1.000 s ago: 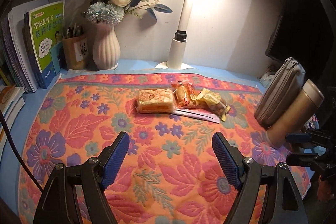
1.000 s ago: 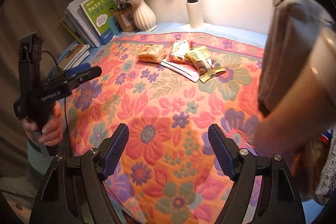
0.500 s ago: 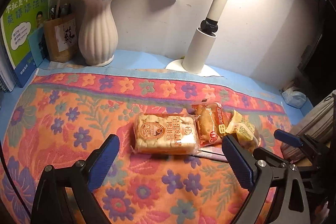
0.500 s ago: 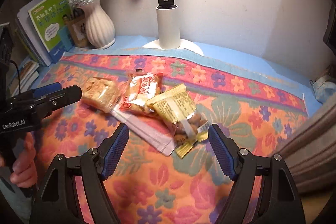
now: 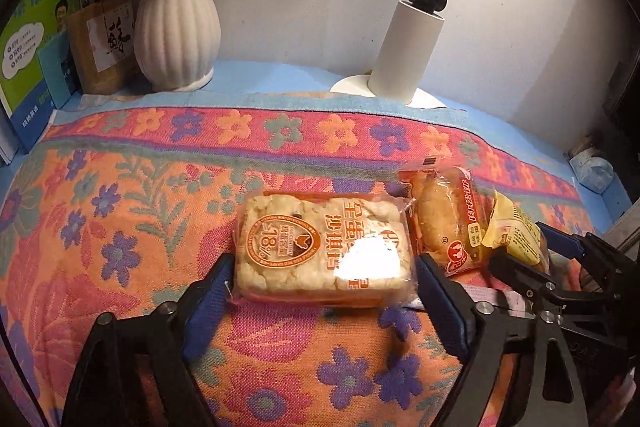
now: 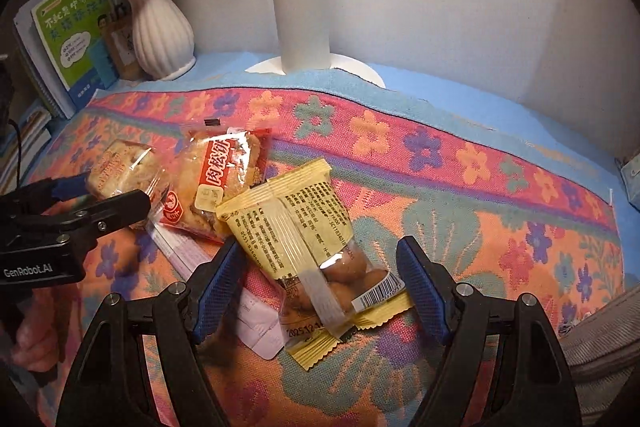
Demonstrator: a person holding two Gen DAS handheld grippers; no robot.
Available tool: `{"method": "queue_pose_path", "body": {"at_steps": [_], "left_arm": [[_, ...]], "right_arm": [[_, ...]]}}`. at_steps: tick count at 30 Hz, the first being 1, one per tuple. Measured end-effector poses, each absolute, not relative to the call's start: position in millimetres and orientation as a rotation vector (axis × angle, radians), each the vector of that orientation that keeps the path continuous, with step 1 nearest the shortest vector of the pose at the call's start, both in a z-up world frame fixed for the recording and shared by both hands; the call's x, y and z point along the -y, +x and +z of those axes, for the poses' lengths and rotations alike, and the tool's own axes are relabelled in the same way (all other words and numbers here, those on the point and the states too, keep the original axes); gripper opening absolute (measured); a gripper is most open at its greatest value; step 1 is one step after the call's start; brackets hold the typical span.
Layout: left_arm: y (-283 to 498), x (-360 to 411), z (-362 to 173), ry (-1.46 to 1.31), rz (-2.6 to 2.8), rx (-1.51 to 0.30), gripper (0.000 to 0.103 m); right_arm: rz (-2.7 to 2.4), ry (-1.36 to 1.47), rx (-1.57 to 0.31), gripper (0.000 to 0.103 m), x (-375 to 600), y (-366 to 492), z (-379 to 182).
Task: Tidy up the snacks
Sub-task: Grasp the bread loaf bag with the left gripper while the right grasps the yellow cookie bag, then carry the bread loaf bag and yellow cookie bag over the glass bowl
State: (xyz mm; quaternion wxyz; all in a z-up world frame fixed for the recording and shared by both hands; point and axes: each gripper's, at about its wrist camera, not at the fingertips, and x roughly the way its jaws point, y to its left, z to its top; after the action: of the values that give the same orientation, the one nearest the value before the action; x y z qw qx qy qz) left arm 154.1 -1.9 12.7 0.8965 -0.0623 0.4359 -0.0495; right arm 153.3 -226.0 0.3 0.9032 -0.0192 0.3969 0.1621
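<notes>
Three snack packs lie side by side on a floral cloth (image 5: 120, 227). My left gripper (image 5: 324, 287) is down at the clear pack of pale pastry block (image 5: 324, 251). Its jaws are closing, and the blue pads sit at the wrapper's two ends without visibly squeezing it. An orange-red bun pack (image 5: 444, 223) lies to its right. My right gripper (image 6: 320, 275) is open around the yellow nut pack (image 6: 296, 223), pads just clear of it. A flat pale pouch (image 6: 256, 323) lies under the packs. Each gripper also shows in the other's view, the right gripper (image 5: 516, 247) and the left gripper (image 6: 116, 191).
Along the back wall stand a white ribbed vase (image 5: 176, 23), a white lamp post (image 5: 408, 47), a brown pen holder (image 5: 104, 47) and green books (image 5: 32, 39). A grey bag (image 6: 600, 347) lies at the right edge. A person's hand (image 6: 28, 343) holds the left gripper.
Both grippers moved forward and down from the near cloth to the snacks. The left jaws widened, then narrowed around the pastry pack. The right jaws kept the same width.
</notes>
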Motion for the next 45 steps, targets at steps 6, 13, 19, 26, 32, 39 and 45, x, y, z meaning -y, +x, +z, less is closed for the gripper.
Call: {"method": "queue_pose_path", "body": {"at_steps": [6,13,19,26,32,39,45], "left_arm": [[150,-2,15,-0.138,-0.087,-0.88,0.079],[149,-11,15,-0.178,-0.076,-0.874,0.079],[147,-11,16,-0.178,-0.07,-0.866,0.079],[144,-11,18,-0.179,-0.067,-0.854,0.078],[142,-11,20,-0.171,-0.06,-0.843,0.078],[128,-9,28,-0.132,-0.047,-0.825,0.078],[88,-4,40,-0.112,-0.067,-0.814,0.078]], "right_arm": [[0.344,-0.034,-0.811,0.077,226,149,1],[0.359,-0.061,-0.8,0.05,218,144,-1],[0.352,-0.073,-0.782,0.043,215,141,0],[0.344,-0.067,-0.763,0.041,217,139,2],[0.342,-0.063,-0.738,0.041,219,136,4],[0.311,-0.071,-0.772,0.041,217,120,4],[0.313,-0.045,-0.814,0.04,226,83,15]]}}
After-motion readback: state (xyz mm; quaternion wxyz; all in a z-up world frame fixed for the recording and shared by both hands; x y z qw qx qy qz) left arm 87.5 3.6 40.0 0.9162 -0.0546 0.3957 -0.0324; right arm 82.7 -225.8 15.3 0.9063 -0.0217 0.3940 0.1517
